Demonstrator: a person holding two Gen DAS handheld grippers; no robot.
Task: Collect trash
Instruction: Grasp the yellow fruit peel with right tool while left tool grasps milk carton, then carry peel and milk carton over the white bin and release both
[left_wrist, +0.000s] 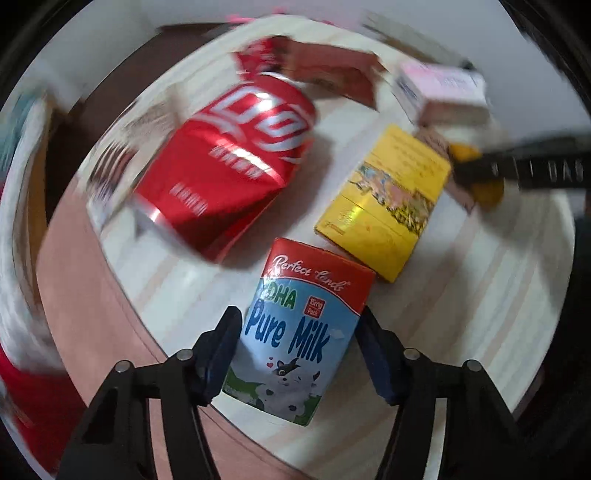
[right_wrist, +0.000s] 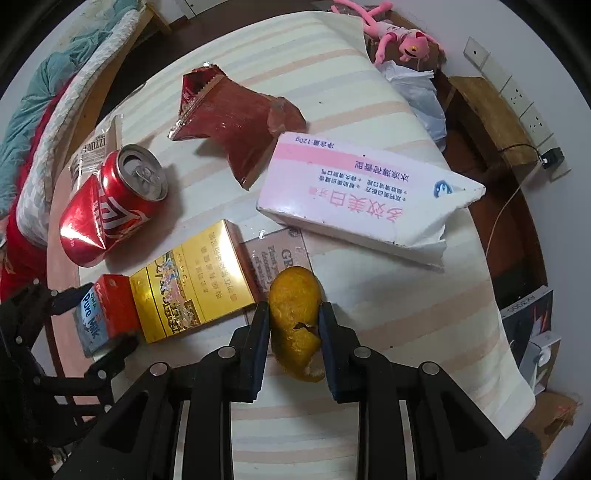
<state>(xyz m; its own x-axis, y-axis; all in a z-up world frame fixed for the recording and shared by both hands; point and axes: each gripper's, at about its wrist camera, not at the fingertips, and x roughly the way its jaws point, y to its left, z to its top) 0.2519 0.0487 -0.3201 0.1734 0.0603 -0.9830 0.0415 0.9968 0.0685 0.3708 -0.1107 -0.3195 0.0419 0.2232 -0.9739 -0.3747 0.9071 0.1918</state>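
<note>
My left gripper (left_wrist: 299, 332) has its jaws on both sides of a blue and red "Pure Milk" carton (left_wrist: 291, 343), touching it at the sides; the carton also shows in the right wrist view (right_wrist: 99, 314). My right gripper (right_wrist: 294, 325) is shut on a yellow fruit peel (right_wrist: 295, 314), seen in the left wrist view too (left_wrist: 480, 173). On the striped cloth (right_wrist: 369, 302) lie a dented red cola can (right_wrist: 107, 206), a yellow cigarette box (right_wrist: 188, 284), a pink and white box (right_wrist: 354, 192) and a dark red wrapper (right_wrist: 236, 122).
A small snack packet (right_wrist: 98, 144) lies behind the can. A card (right_wrist: 273, 254) lies under the peel. A plastic bag (right_wrist: 421, 92) and a pink plush toy (right_wrist: 399, 37) sit at the table's far edge. Bedding (right_wrist: 55, 96) is at the left.
</note>
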